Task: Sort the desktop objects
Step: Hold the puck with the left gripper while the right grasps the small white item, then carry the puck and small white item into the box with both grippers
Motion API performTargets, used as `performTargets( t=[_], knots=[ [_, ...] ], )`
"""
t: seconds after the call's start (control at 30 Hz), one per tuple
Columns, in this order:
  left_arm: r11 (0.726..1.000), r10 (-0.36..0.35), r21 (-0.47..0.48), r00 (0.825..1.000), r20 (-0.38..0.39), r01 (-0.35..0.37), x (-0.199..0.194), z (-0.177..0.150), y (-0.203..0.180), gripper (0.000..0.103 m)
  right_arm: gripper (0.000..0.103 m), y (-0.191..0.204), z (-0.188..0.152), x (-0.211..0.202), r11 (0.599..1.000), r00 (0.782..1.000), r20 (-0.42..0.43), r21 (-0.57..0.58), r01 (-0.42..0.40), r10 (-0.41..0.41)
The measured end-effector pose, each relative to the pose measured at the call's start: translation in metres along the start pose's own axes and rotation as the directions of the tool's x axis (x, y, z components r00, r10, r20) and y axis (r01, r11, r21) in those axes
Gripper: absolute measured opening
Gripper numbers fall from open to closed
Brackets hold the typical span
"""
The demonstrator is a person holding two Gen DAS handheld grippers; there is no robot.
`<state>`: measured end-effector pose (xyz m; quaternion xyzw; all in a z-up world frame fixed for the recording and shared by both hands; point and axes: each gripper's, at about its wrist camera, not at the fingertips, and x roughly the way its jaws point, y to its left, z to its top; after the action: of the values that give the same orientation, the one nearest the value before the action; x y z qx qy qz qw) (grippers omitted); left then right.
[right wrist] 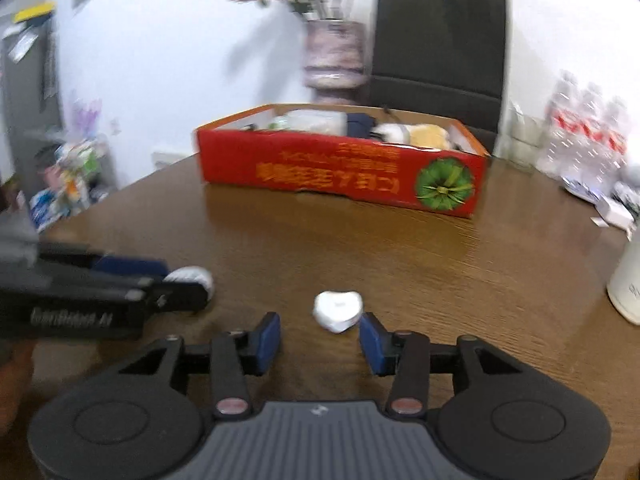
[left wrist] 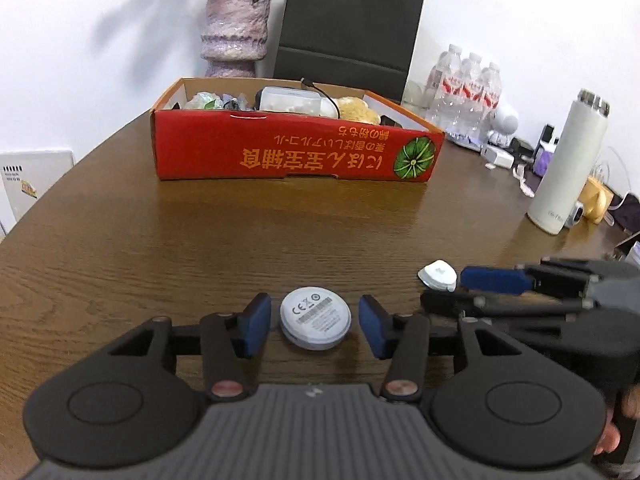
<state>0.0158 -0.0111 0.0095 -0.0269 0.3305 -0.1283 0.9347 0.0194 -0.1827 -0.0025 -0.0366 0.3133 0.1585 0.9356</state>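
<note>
Left wrist view showed a brown wood-grain table (left wrist: pixel 168 248) running ahead of the left gripper (left wrist: pixel 315 326) to a white wall (left wrist: pixel 100 40), with a red cardboard box (left wrist: pixel 296 152) far beyond its fingertips, contents jumbled and hard to identify. Between its spread blue pads lay a white round disc (left wrist: pixel 315 323), printed label up, untouched. Right wrist view was motion-blurred; the right gripper (right wrist: pixel 320 338), also spread, had a white heart-shaped piece (right wrist: pixel 338 310) just beyond its fingertips.
</note>
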Motion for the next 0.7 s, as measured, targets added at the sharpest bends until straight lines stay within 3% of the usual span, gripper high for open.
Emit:
performTargets(
  t=[0.03, 0.1, 0.17, 0.37, 0.57, 0.7],
  knots=[
    [1.000, 0.000, 0.009, 1.000, -0.002, 0.000, 0.000, 0.000, -0.002, 0.040, 0.043, -0.002, 0.002, 0.002, 1.000, 1.000, -0.005, 0.013, 0.004, -0.004],
    [1.000, -0.009, 0.018, 1.000, -0.001, 0.009, 0.000, 0.001, -0.004, 0.040, 0.031, -0.005, 0.006, 0.008, 1.000, 1.000, -0.015, 0.021, 0.018, -0.018],
    [1.000, 0.001, 0.011, 1.000, 0.011, -0.001, -0.002, 0.001, -0.004, 0.040, 0.025, -0.003, 0.008, 0.013, 1.000, 1.000, -0.010, 0.003, 0.025, -0.025],
    [1.000, 0.000, -0.001, 0.996, 0.085, 0.000, -0.024, 0.023, -0.004, 0.040, 0.025, -0.001, 0.016, 0.002, 0.998, 0.999, 0.035, 0.057, 0.021, -0.023],
    [0.996, -0.085, 0.027, 0.979, 0.183, 0.082, -0.028, 0.099, -0.014, 0.040, 0.025, -0.020, 0.072, -0.025, 0.999, 0.986, 0.166, 0.052, 0.003, -0.011],
    [0.991, -0.133, 0.051, 0.981, 0.140, 0.127, 0.006, 0.161, -0.025, 0.040, 0.025, -0.043, 0.137, -0.019, 0.999, 0.978, 0.207, 0.021, 0.029, -0.033]
  ],
)
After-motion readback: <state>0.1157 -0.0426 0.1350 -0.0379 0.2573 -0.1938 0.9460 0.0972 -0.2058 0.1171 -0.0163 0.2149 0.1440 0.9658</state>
